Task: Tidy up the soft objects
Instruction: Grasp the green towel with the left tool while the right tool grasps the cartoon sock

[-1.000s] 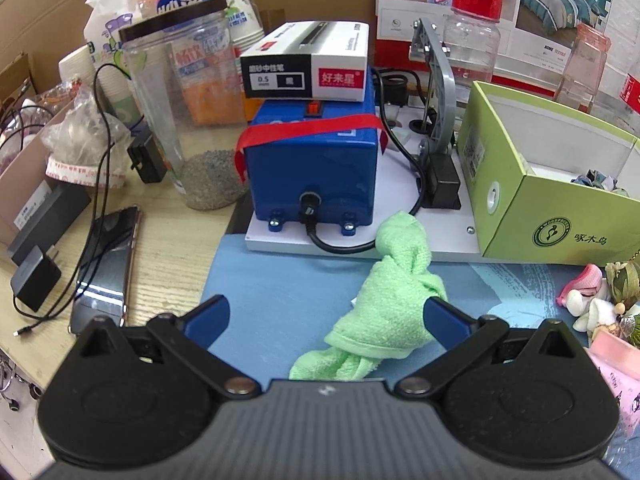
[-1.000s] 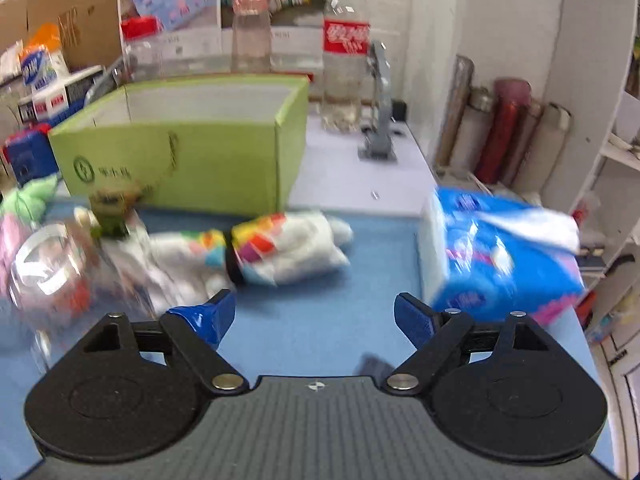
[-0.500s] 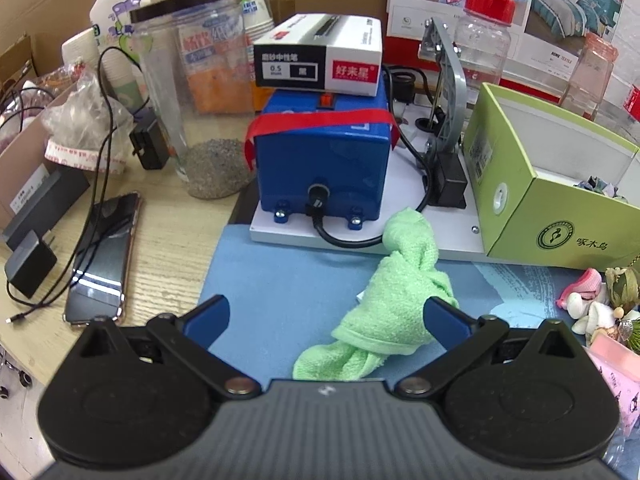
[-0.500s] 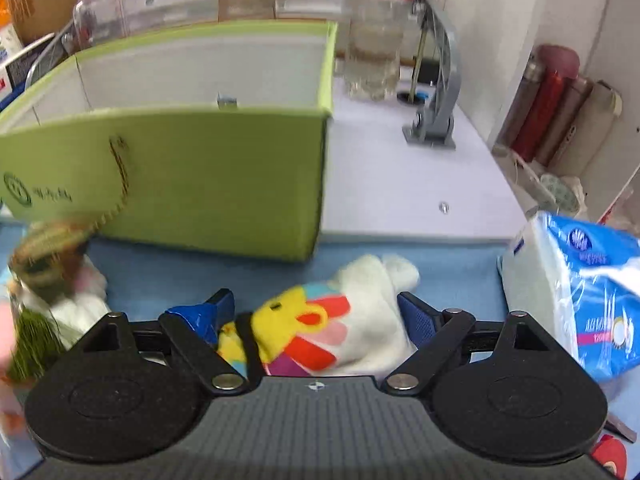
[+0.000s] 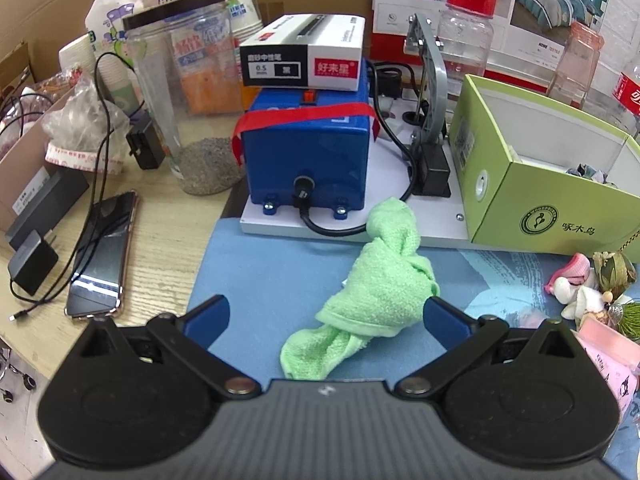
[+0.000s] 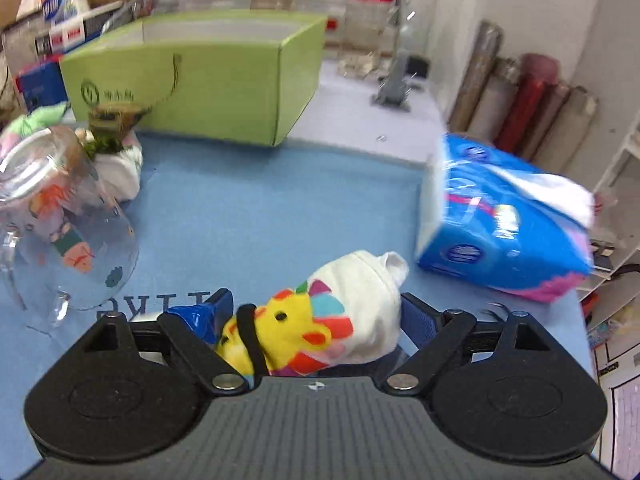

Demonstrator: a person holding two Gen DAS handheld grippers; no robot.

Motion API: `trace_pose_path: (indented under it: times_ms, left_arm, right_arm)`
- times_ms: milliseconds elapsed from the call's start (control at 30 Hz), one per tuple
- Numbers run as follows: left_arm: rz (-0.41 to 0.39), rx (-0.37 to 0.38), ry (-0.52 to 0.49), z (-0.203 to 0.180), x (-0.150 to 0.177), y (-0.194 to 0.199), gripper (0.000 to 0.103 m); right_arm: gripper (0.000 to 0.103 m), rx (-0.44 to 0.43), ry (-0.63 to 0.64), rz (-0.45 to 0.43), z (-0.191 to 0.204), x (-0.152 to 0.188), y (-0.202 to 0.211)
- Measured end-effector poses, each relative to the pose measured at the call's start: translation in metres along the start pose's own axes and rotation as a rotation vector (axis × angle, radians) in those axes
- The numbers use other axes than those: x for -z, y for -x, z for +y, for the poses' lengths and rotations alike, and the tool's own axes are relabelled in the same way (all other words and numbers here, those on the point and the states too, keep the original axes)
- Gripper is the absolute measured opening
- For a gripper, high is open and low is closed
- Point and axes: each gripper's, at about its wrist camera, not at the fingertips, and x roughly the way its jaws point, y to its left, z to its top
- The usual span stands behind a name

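Observation:
A crumpled green towel (image 5: 380,284) lies on the blue mat (image 5: 264,276) between the fingers of my left gripper (image 5: 324,312), which is open and low over it. In the right wrist view a white soft toy with a yellow and multicoloured print (image 6: 320,320) sits between the fingers of my right gripper (image 6: 316,312). The jaws stand close against its sides and it looks lifted off the mat. The open green box (image 5: 560,184) stands at the back right; it also shows in the right wrist view (image 6: 208,76).
A blue machine (image 5: 308,164) with a cable sits behind the towel. A clear jar (image 5: 188,100), a phone (image 5: 100,256) and chargers lie at left. Small soft trinkets (image 5: 588,284) lie at right. A glass jar (image 6: 60,216) and a blue tissue pack (image 6: 504,228) flank the toy.
My right gripper has pulled back from the green box with the toy between its fingers. My left gripper has hardly moved and stays open over the towel.

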Motion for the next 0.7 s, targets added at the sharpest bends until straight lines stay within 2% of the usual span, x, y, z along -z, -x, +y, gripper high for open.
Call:
trace_pose_path:
  times_ms: [100, 233, 300, 433, 600, 700]
  left_arm:
    - [-0.009, 0.011, 0.010, 0.002, 0.001, 0.001, 0.102]
    - [-0.003, 0.019, 0.012, 0.005, 0.001, -0.004, 0.102]
    - [0.003, 0.019, 0.007, 0.006, 0.001, -0.007, 0.102]
    - [0.000, 0.024, 0.013, 0.015, 0.005, -0.006, 0.102]
    - [0.013, 0.017, 0.030, 0.028, 0.006, -0.005, 0.102]
    - [0.021, 0.027, 0.057, 0.034, 0.004, -0.006, 0.102]
  right_arm:
    - [0.076, 0.024, -0.196, -0.064, -0.005, 0.020, 0.031]
    - [0.076, -0.059, -0.433, -0.057, -0.003, 0.054, 0.038]
    - [0.076, -0.103, -0.440, -0.036, 0.005, 0.050, 0.027]
    - [0.076, -0.094, -0.404, 0.029, 0.009, 0.019, -0.008]
    - [0.078, -0.110, -0.315, 0.037, 0.014, -0.024, -0.045]
    - [0.076, -0.084, -0.292, -0.012, 0.015, -0.032, -0.046]
